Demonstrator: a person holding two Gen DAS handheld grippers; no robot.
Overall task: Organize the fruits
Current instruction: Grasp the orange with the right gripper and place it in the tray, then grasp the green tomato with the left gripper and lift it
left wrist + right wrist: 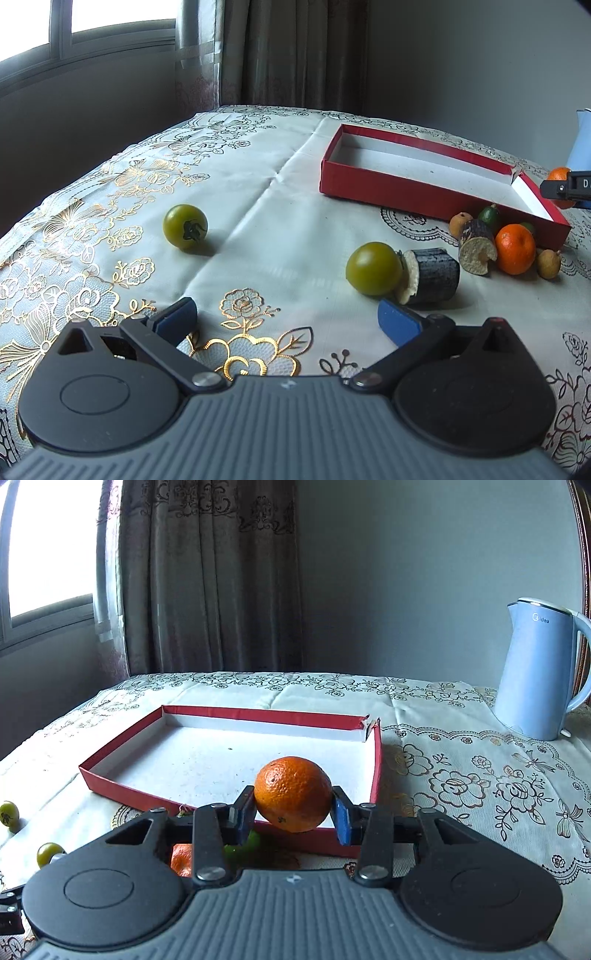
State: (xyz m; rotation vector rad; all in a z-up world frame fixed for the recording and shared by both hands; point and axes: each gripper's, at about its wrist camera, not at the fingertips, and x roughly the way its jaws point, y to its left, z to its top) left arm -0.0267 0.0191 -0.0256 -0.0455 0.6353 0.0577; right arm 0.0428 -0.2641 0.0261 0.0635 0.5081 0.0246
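Observation:
My right gripper [293,814] is shut on an orange tangerine [293,794], held above the near rim of the shallow red box [122,792], which is empty with a white inside. In the left wrist view that gripper's tip [565,186] and its tangerine [558,173] show at the far right, beside the red box [388,188]. My left gripper [286,319] stands open low over the tablecloth with nothing between its fingers. Ahead of it lie a green tomato [373,268], another green tomato [185,226], two dark cut fruit pieces [432,275], a second tangerine [515,249] and small brown fruits [549,263].
A light blue kettle [535,672] stands at the back right of the table. The floral tablecloth [258,206] covers the whole table. A curtain and a window lie behind. Under my right gripper a tangerine [181,860] and a green fruit [240,849] partly show.

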